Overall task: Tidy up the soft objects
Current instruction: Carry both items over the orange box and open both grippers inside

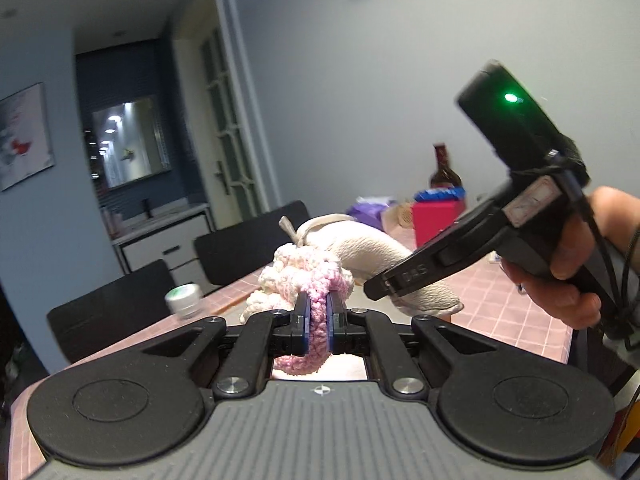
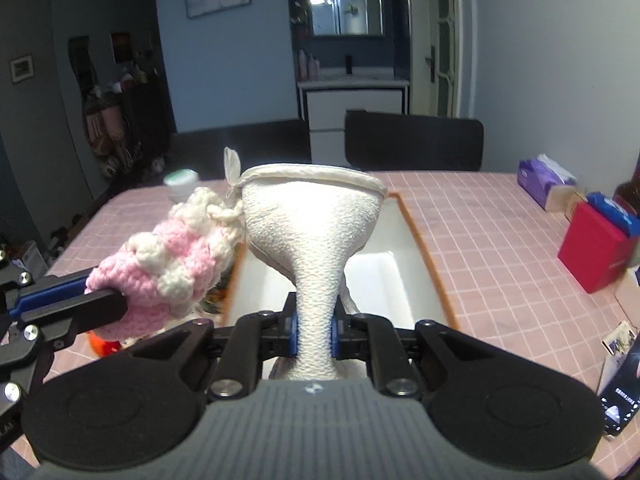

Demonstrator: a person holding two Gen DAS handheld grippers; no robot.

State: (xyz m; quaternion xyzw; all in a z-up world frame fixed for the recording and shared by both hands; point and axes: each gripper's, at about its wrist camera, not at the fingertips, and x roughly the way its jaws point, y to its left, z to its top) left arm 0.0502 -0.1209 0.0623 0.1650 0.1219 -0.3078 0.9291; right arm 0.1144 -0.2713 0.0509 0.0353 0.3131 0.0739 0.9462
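My left gripper (image 1: 318,314) is shut on a pink and white crocheted piece (image 1: 308,284), held in the air above the table. It also shows at the left of the right wrist view (image 2: 168,264), pinched by the left gripper's fingers (image 2: 80,300). My right gripper (image 2: 314,332) is shut on a cream fabric pouch (image 2: 316,220), squeezing its lower part so the open mouth flares upward. The crocheted piece touches the pouch's left rim beside a knotted drawstring (image 2: 232,172). In the left wrist view the pouch (image 1: 372,252) sits behind the crochet, with the right gripper (image 1: 384,286) on it.
A white tray with an orange rim (image 2: 424,248) lies on the pink checked tablecloth (image 2: 500,264) under the pouch. A red box (image 2: 592,256), purple tissue pack (image 2: 544,184), small white jar (image 2: 182,184), phone (image 2: 624,392) and two black chairs (image 2: 412,140) surround it.
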